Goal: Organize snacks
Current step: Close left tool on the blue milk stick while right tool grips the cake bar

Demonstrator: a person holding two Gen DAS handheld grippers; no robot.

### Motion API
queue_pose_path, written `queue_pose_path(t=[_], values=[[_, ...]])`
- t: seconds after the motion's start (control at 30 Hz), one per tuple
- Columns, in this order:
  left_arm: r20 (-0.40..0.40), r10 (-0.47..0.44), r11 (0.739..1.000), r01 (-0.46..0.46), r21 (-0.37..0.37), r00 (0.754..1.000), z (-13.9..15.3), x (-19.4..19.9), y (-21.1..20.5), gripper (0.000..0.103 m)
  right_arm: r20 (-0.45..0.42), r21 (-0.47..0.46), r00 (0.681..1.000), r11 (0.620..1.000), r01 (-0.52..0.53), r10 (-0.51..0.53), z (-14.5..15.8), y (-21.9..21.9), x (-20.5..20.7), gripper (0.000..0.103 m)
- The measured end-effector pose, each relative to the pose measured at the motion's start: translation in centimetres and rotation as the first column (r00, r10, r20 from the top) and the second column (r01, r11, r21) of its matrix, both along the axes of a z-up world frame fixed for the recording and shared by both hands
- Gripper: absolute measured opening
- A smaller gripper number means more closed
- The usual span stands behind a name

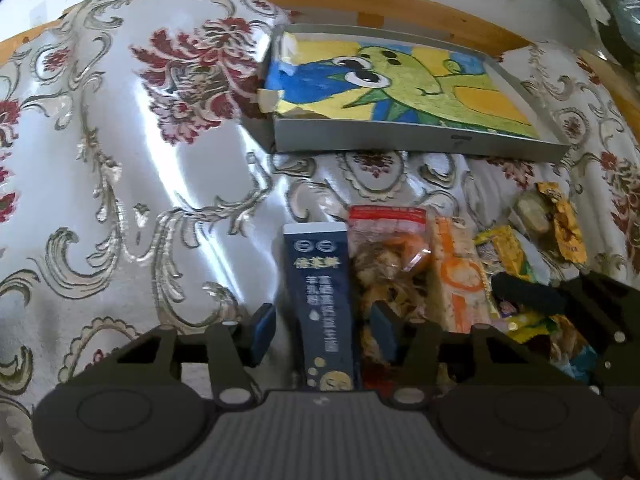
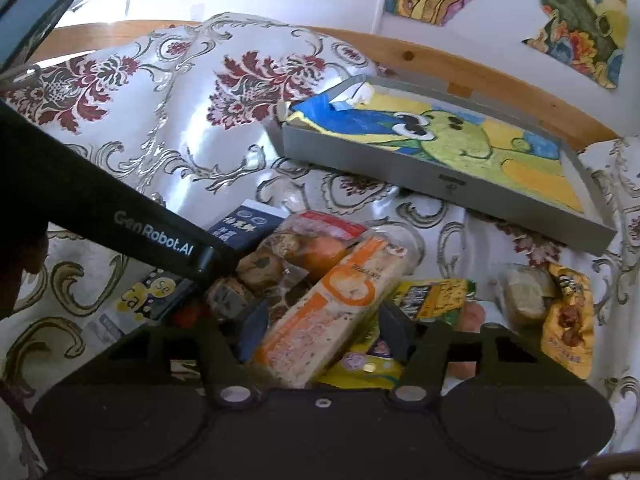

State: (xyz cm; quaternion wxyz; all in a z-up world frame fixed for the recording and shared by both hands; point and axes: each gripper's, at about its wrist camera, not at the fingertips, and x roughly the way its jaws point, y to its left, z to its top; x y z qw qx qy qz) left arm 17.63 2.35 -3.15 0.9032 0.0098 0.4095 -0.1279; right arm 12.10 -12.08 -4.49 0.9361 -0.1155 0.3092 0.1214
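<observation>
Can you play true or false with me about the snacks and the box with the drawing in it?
1. The grey box has snacks in it. False: only the drawing lies in it.
2. The left gripper is open around the dark blue packet. True.
3. The right gripper is over the orange packet. True.
4. The snacks lie on a bare wooden table. False: they lie on a flowery cloth.

Cloth [image 1: 120,160] white, maroon-gold floral; tray [image 1: 400,142] grey, liner yellow-green-blue; near packets: navy box [image 1: 320,280], orange-white pack [image 2: 320,320].
</observation>
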Motion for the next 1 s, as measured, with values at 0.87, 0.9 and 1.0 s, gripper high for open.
queue_pose_path(t=[0.87,0.9,1.0], values=[[-0.05,0.061,0.997,-0.058,0.05,0.997,0.0,-0.5,-1.0,0.031,-0.028,0.078,0.999,0.997,0.022,-0.02,-0.1,-1.0,0.2,0.049],[-0.051,0.066,0.997,-0.063,0.047,0.997,0.1,-0.6,-1.0,0.031,-0.027,0.078,0.999,0.997,0.021,-0.019,0.0,-1.1,0.1,0.048],[-0.059,0.079,0.996,-0.077,0.036,0.995,0.4,-0.9,-0.9,0.03,-0.029,0.081,0.999,0.997,0.015,-0.013,0.2,-1.3,-0.2,0.046]])
